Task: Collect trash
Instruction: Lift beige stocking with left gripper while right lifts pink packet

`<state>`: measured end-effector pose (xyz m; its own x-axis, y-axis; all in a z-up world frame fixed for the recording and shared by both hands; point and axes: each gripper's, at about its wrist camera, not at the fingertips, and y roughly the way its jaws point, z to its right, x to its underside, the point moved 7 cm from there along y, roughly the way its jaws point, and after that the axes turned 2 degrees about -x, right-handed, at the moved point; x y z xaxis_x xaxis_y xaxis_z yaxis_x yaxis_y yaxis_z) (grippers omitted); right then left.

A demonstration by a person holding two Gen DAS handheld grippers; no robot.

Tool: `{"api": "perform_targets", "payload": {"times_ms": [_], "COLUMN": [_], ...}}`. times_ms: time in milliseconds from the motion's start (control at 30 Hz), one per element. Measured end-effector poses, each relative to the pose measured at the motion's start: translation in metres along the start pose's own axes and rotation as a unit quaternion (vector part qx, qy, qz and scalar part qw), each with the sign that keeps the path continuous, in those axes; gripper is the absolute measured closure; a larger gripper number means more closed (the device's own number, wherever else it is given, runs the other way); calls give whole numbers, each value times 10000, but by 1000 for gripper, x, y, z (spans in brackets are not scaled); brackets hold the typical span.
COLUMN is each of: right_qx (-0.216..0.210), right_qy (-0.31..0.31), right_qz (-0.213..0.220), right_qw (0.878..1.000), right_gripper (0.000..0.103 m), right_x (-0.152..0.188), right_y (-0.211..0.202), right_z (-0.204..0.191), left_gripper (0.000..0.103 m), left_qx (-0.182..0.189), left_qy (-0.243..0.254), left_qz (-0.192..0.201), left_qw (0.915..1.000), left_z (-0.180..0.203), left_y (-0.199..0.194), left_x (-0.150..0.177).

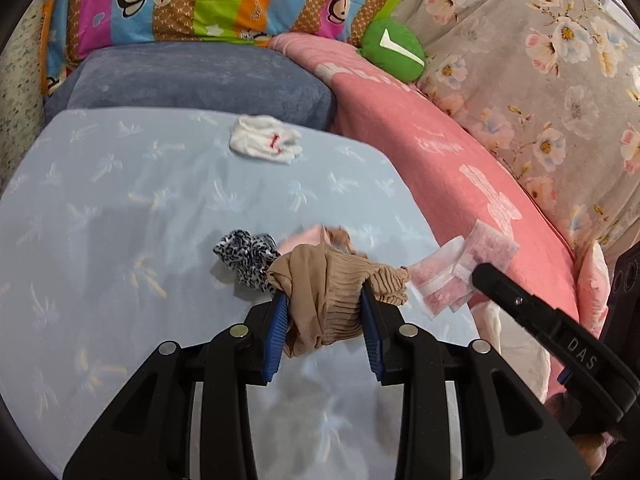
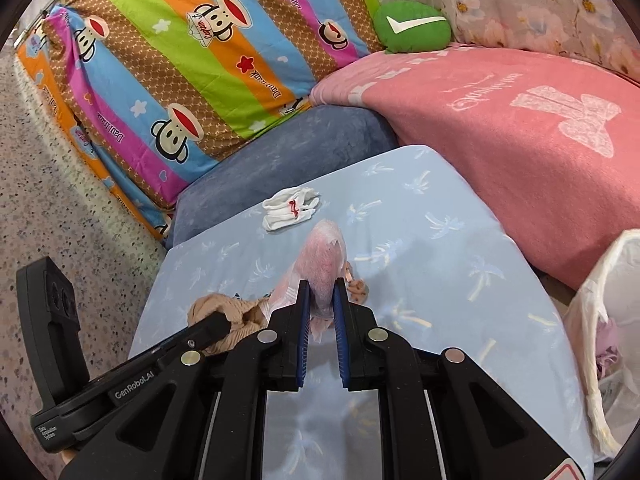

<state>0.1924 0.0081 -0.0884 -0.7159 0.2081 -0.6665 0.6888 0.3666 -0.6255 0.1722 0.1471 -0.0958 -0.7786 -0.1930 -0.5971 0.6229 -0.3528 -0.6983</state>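
Toward the left of the blue bed sheet (image 1: 100, 200), risks leaving behind a leopard-print scrap (image 1: 248, 256), loose and just beside the carried load. Farther up the sheet, risks the same with a white bundle (image 1: 266, 140), well apart from both tools. Next along, grips a beige stocking (image 1: 324, 280) in the left hand-held gripper (image 1: 325, 312), pads pressed on the bunched middle, with slack ends spilling off both sides. Could lose it through soft fabric creeping out of the pinch, or could drag the scrap along on a trailing end. Right of that, pinches a thin pink wrapper (image 2: 324, 256) in the right hand-held gripper (image 2: 320, 304), jaws nearly together, with most of the wrapper poking out beyond the tips. Looks light and slippery, so may slide free or flap loose on a quick swing. Holds both loads near each other above the sheet, so may tangle them. At the far right, shows a white trash bag (image 2: 600, 320) with a sagging mouth. May miss it, or catch on the rim, given so limp an opening.
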Motion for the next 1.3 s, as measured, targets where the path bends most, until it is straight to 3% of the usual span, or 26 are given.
{"api": "perform_targets", "payload": {"times_ms": [300,433,533,600,667,767,1033,1133,1233,1300], "right_qx": [139,339,452,537,580,644,608,573,545,522], "right_qy": [143,-2,0,22,44,-3,-60,-24,62,80], "right_qz": [-436,-519,-466,-417,-396,-495,-810,-897,-938,-951], "right_qw": [9988,9981,9979,9977,9975,9967,9948,9943,9941,9941], "right_gripper": [99,99,91,77,63,57,58,73,88,91], "right_x": [55,68,70,69,69,72,89,93,95,95], "right_y": [-4,-4,-8,-10,-10,-3,21,25,27,27], "right_z": [26,29,34,39,42,43,41,44,48,50], "left_gripper": [70,68,51,42,39,39,43,47,59,67], "left_qx": [-134,-207,-381,-456,-533,-606,-591,-609,-634,-626], "left_qy": [88,141,202,175,111,-62,402,530,586,639], "left_qz": [-685,-596,-492,-364,-341,-306,-173,-200,-302,-328], "left_qw": [9975,9979,9979,9981,9979,9977,9973,9965,9958,9954], "left_z": [-9,-10,-12,-17,-22,-28,0,5,6,8], "left_y": [17,14,7,0,-4,-6,-1,7,15,18], "left_x": [72,83,83,82,82,83,84,82,82,83]}}
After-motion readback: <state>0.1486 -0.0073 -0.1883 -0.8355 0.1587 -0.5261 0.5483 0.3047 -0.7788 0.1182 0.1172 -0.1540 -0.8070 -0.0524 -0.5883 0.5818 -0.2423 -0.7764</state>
